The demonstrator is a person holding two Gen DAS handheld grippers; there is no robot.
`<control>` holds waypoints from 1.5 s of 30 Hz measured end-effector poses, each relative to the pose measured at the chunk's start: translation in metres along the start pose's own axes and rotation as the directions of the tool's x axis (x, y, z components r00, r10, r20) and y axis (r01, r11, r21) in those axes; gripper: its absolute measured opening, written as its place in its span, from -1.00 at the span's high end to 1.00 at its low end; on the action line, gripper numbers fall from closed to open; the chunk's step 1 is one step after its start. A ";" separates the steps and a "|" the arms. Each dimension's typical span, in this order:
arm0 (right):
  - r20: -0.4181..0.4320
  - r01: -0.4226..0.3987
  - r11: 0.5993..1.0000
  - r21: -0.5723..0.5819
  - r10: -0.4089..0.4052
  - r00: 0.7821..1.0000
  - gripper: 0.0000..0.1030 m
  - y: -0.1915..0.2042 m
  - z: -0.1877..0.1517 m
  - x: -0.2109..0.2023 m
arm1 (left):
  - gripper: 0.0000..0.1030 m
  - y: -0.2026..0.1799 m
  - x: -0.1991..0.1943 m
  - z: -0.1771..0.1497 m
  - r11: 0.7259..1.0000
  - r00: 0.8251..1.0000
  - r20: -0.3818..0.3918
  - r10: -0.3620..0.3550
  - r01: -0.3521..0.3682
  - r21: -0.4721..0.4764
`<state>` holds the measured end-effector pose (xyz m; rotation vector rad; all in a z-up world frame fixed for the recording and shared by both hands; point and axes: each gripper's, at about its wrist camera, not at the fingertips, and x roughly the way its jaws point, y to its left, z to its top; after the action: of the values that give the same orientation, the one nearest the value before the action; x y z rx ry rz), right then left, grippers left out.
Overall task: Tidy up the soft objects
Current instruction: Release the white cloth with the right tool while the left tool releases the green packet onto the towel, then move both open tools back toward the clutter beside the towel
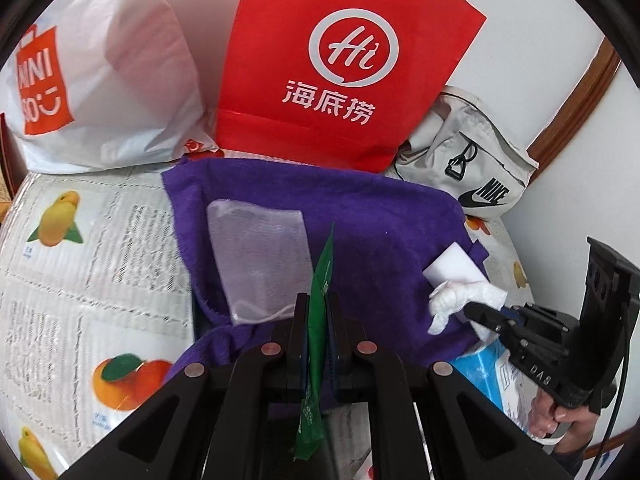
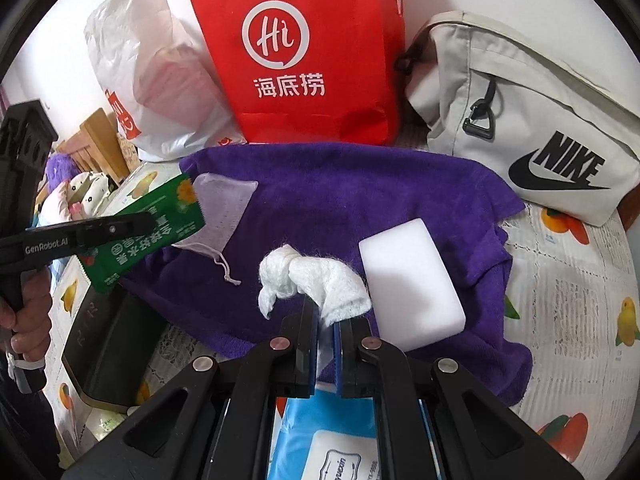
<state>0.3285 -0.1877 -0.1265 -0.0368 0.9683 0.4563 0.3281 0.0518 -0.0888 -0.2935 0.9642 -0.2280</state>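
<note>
Purple towel [image 2: 320, 208] is our biggest soft item, spread flat on the fruit-print tablecloth [image 1: 80, 280] in front of 3 bags: white plastic bag [image 1: 104, 64], red bag [image 1: 340, 60], grey Nike pouch [image 2: 520, 120]. On the towel we see 2 loose pieces: white sponge block [image 2: 412, 284] toward its right side, mesh drawstring pouch [image 1: 256, 264] toward its left.

Both tools are loaded. Left gripper [image 1: 318, 308] is clamped on the green sachet [image 1: 318, 320], which sits edge-on between the pads and sticks out past the tips above the towel, just right of the mesh pouch. Right gripper [image 2: 326, 316] is clamped on the white knotted cloth [image 2: 304, 280]; only its near end is pinched, the knot hangs forward over the towel just left of the sponge.

Our read: we're mid-placement, bringing both items down onto the towel. To do it well:
- lower until each item rests on the fabric before we release
- keep the cloth off the sponge and the sachet off the mesh pouch
- don't snag the pile with the tips
</note>
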 end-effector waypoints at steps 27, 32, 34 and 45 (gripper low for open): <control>0.002 0.031 1.000 0.000 -0.031 1.000 -0.03 -0.004 0.006 0.007 | 0.43 0.007 0.041 0.015 1.000 0.999 -0.041 0.026 -0.026 -0.011; 0.016 0.033 0.999 0.014 -0.033 0.999 -0.03 -0.005 0.003 -0.003 | 0.12 0.009 0.026 0.017 0.998 0.998 -0.008 0.062 -0.062 -0.011; 0.026 0.049 0.998 0.025 -0.050 0.998 -0.03 -0.004 0.001 -0.009 | 0.11 0.010 0.019 0.015 0.998 0.998 -0.002 0.065 -0.065 -0.009; 0.067 0.065 0.993 0.098 -0.072 0.995 -0.04 0.005 -0.030 -0.067 | 0.11 -0.007 -0.048 -0.018 0.997 0.994 0.089 0.068 -0.070 0.026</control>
<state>0.2703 -0.2141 -0.0890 0.0320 0.9159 0.3456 0.2861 0.0577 -0.0590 -0.2411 0.8812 -0.1643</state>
